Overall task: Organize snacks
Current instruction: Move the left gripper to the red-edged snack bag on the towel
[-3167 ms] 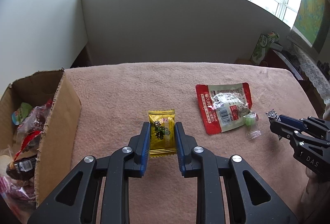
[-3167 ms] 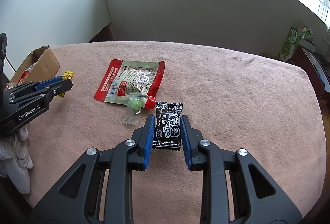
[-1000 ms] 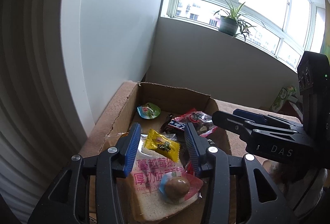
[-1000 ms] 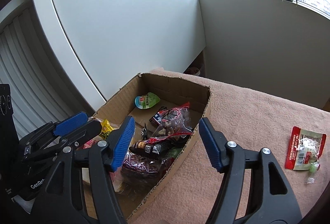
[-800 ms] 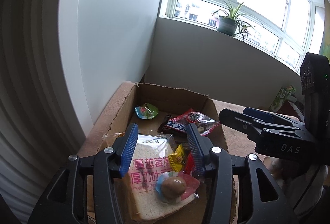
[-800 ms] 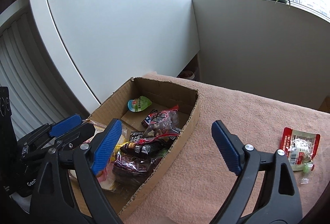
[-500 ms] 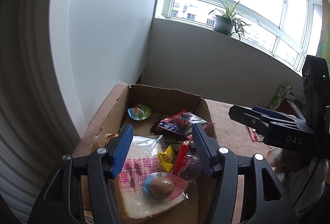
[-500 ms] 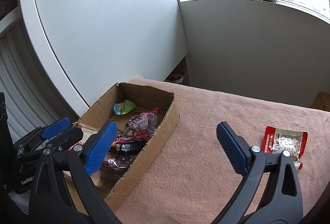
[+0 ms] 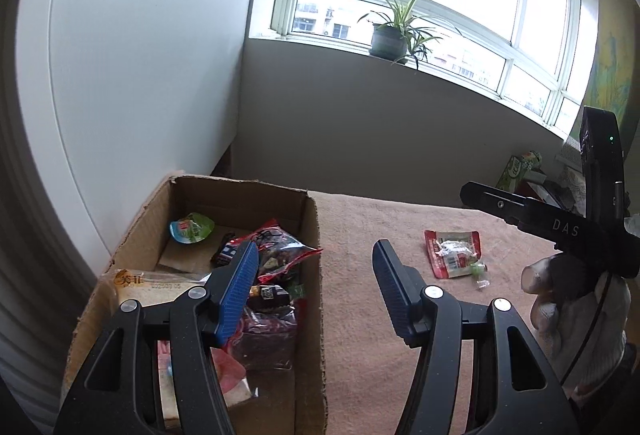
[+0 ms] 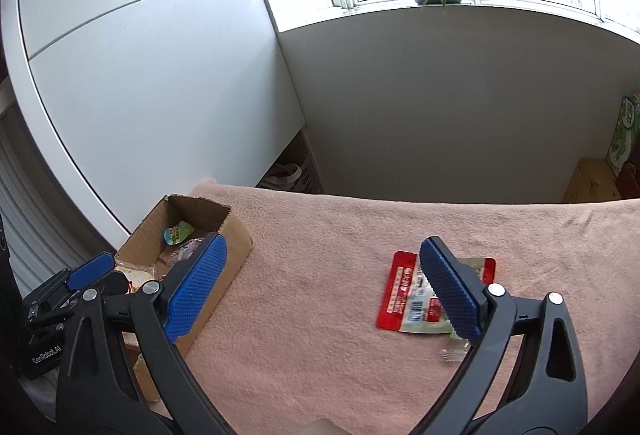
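**Both grippers empty, packet to be fetched**

Nothing is held: the right gripper (image 10: pixel 320 287) is spread wide, the left gripper (image 9: pixel 316 291) half open. The red packet (image 10: pixel 404 295), right of the box (image 9: pixel 316 299), should be approached low and straddled squarely.

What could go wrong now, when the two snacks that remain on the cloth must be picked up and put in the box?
The small green candy lies against the red packet, so wide jaws may catch both or flick the candy away. The packet is flat on the soft pink cloth, so the jaws may pinch the cloth as well. The cardboard box already looks full, so a packet could slide out.
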{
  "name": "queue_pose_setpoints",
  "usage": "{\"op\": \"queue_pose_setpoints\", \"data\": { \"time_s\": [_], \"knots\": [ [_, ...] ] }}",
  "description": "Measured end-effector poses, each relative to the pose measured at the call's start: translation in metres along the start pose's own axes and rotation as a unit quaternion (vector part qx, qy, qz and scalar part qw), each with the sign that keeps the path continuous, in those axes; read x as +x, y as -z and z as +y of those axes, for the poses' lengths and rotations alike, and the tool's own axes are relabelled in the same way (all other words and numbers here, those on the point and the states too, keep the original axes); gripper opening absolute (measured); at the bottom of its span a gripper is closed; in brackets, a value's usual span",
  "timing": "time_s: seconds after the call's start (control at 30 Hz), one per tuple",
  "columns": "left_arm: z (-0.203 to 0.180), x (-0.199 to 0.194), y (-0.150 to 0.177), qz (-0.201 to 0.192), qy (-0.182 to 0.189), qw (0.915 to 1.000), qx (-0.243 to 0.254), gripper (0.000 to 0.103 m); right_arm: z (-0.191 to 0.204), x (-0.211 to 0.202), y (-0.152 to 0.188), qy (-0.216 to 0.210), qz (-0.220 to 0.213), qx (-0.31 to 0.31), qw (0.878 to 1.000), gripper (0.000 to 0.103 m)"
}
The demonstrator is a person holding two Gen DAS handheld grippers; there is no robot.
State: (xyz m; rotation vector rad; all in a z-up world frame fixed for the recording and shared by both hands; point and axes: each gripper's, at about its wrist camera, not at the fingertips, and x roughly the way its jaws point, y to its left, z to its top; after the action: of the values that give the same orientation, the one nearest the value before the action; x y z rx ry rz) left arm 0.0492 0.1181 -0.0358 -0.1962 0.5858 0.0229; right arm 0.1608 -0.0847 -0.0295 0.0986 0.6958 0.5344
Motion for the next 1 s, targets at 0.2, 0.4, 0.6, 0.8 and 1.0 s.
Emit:
{"op": "queue_pose_setpoints", "data": {
  "time_s": [0.2,0.4,0.6,0.8,1.0],
  "knots": [
    [-0.043,0.017,0.001,0.012,0.035,0.9992,0.016,0.059,-0.07,-0.01,0.004,0.005,0.009,0.078,0.997,0.099],
    [-0.078,0.051,0.01,0.055,0.064,0.9962,0.023,0.059,-0.118,-0.002,0.016,-0.002,0.039,0.132,0.991,0.099],
    [-0.095,0.078,0.015,0.088,0.078,0.9929,0.018,0.059,-0.132,0.006,0.023,-0.008,0.061,0.141,0.988,0.094],
    [-0.096,0.093,-0.008,0.08,0.065,0.9946,-0.001,0.059,-0.124,0.022,0.036,0.026,0.108,0.086,0.99,0.068],
    [-0.125,0.146,-0.029,0.112,0.08,0.9905,-0.002,0.053,-0.114,0.027,0.053,0.033,0.137,0.039,0.989,0.066]
  ]
}}
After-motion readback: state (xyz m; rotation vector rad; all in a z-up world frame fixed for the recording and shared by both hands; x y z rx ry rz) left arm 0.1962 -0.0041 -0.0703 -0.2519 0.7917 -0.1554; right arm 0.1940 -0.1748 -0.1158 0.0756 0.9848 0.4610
